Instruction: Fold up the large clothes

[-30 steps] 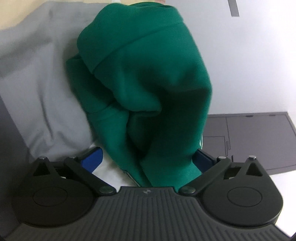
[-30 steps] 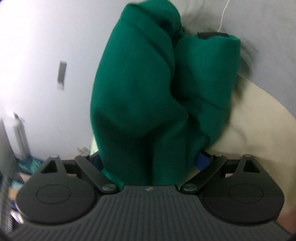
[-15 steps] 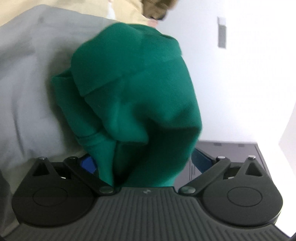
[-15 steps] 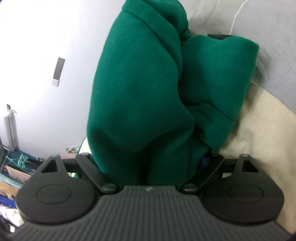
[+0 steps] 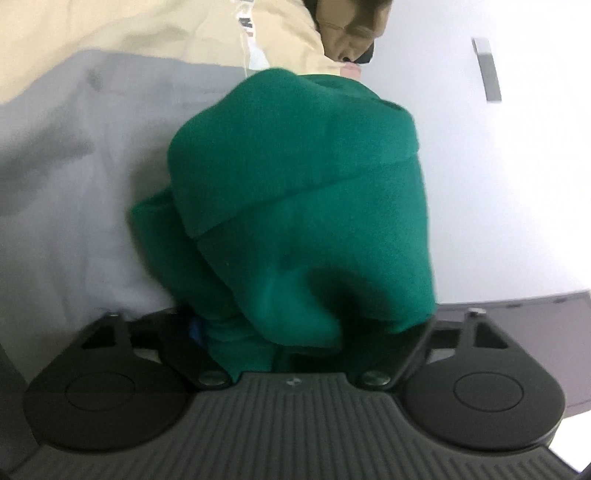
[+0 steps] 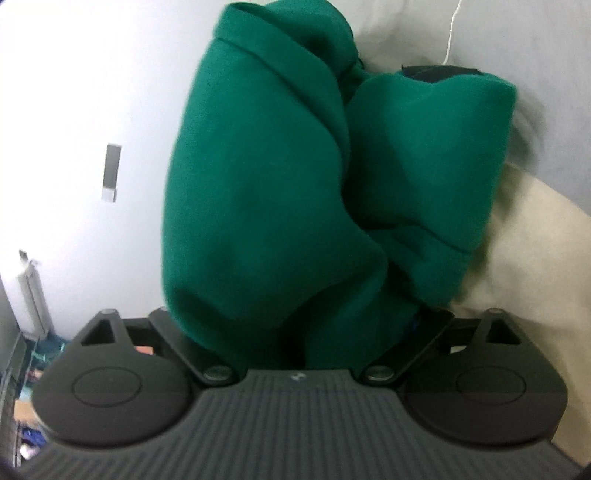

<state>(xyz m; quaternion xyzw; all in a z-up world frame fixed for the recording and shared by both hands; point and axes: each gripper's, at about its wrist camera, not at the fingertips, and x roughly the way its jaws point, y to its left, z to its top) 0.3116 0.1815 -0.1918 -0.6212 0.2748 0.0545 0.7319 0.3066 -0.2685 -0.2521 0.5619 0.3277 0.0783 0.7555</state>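
A bundled dark green garment (image 5: pixel 295 221) fills the middle of both views, raised in front of a person's grey top. My left gripper (image 5: pixel 306 325) has the bundle's lower folds between its jaws. They are closing on the cloth, and a blue pad (image 5: pixel 194 328) presses into it on the left. In the right wrist view the same green garment (image 6: pixel 258 184) bulges over my right gripper (image 6: pixel 306 332), packed tight between jaws that are opening slightly. The cloth hides the fingertips of both grippers.
A person stands close behind the bundle in a grey top (image 5: pixel 74 184) and a beige layer (image 5: pixel 147 29). There is a white wall (image 5: pixel 517 184) with a grey plate (image 6: pixel 110 173), a dark cabinet (image 5: pixel 517 314) low on the right, and a white cord (image 6: pixel 452 33).
In the left wrist view the jaws have drawn in on the cloth and the bundle has sunk lower over them; the person's upper body has come into view. The right wrist view barely changed.
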